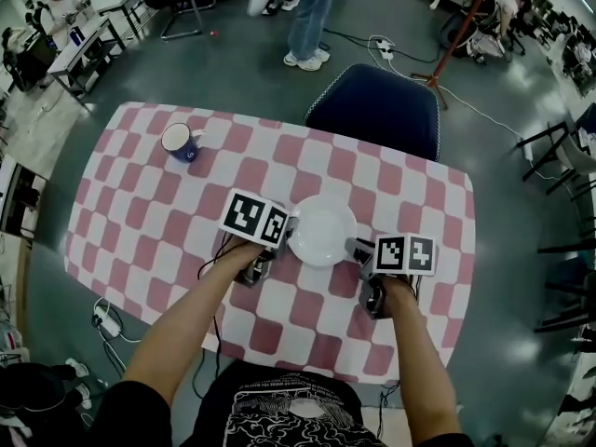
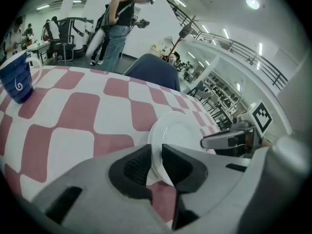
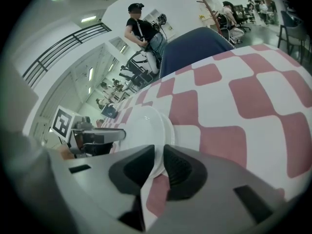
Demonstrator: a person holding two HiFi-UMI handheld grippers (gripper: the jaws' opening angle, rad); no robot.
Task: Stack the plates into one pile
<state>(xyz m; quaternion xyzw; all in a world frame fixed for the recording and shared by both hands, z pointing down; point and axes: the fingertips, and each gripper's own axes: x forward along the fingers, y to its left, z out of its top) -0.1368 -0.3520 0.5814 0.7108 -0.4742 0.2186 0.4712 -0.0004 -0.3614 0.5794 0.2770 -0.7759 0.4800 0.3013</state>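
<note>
Left gripper [image 1: 285, 241] and right gripper [image 1: 359, 249] straddled opposite rims of round white ceramic plate [image 1: 321, 229]. Jaws narrow, seemingly slack, likely settling it level onto lower plate [image 3: 171, 126].

- The person wears a black short-sleeved T-shirt [image 1: 279, 415] with a white line-drawn graphic across the chest. The forearms are bare.
- The left claw [image 1: 285, 242] has a smooth, light-grey moulded plastic body. It ends in two black rubber pads [image 2: 132, 167] with fine ribbing on their inner faces.
- The right claw [image 1: 358, 250] is of the same make, with a grey shell and black ribbed pads [image 3: 183, 172].
- Each claw carries a white cube printed with bold black square markers: the left cube [image 1: 253, 218] and the right cube [image 1: 405, 253].
- Dark handles sit below the cubes.
- A thin black cable [image 1: 216, 329] runs beside the left forearm.
</note>
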